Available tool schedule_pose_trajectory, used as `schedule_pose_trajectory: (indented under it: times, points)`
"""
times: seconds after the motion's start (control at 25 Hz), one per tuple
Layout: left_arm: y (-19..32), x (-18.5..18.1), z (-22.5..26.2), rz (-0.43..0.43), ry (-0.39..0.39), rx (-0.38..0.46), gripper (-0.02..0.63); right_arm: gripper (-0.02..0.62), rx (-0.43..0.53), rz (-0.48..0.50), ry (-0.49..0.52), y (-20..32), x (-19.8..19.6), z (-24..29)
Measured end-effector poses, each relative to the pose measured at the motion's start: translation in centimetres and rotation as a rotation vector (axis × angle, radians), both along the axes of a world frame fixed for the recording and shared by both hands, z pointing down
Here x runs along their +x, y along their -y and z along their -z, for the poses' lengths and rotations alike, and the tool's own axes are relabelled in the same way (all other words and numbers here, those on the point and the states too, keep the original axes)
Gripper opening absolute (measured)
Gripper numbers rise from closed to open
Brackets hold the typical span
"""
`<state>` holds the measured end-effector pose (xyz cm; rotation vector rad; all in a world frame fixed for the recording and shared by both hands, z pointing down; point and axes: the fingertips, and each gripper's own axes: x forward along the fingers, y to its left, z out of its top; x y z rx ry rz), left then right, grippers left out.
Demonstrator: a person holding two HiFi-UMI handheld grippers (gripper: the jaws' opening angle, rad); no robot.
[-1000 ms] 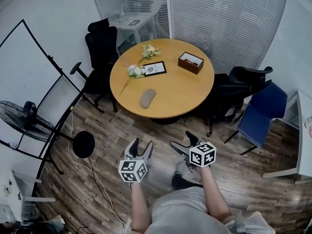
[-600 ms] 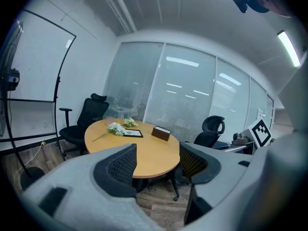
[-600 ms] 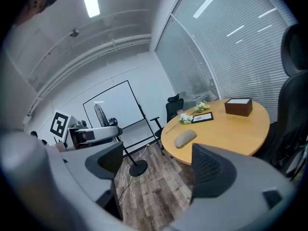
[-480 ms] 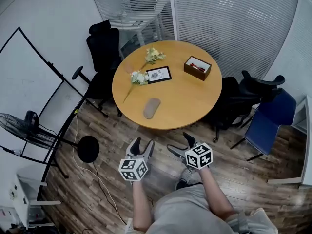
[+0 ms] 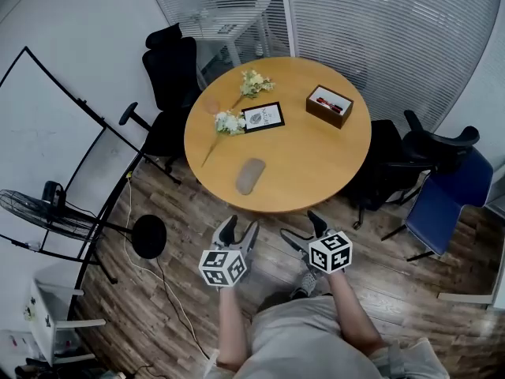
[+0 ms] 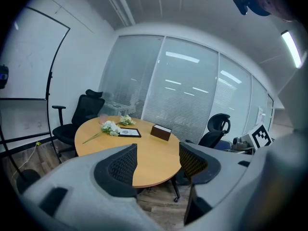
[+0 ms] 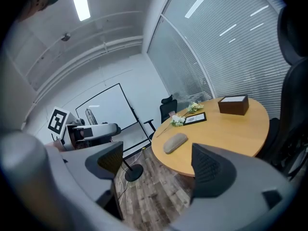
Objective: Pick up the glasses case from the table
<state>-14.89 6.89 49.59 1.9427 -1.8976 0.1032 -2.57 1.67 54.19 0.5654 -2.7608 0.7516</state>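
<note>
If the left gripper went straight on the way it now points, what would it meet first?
Probably the left gripper meets the near rim of the round wooden table, seen between its open jaws; depth unclear.

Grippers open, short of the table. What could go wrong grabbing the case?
1. The glasses case lies near the table edge; a nudge might push it off.
2. Its rounded shell may slip from the jaws.
3. The left gripper and right gripper sit close together and might collide.
</note>
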Motion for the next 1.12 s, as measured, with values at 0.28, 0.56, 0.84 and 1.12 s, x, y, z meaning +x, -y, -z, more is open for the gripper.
schedule_pose_trajectory:
  times: [0.28, 0.56, 0.84, 1.12]
  points:
    - [0.1, 0.6, -1.3, -0.008, -0.003, -0.025, 0.275, 0.434, -0.015, -0.011, 0.002, -0.3, 0.7, -0.7]
    - [1.7, 1.1, -2.0, -0.039, -0.024, -0.025, 0.275, 0.433, -0.009, -0.032, -0.002, 0.8, 1.2, -0.8]
    - [4.3, -0.2, -2.0, -0.047, -0.05, -0.018, 0.273, 0.433, -0.017, -0.043, -0.012, 2.7, -0.1, -1.0]
    - [8.4, -2.2, -2.0, -0.073, -0.067, -0.017, 0.273, 0.433, -0.04, -0.063, -0.058, 5.8, -1.8, -2.4]
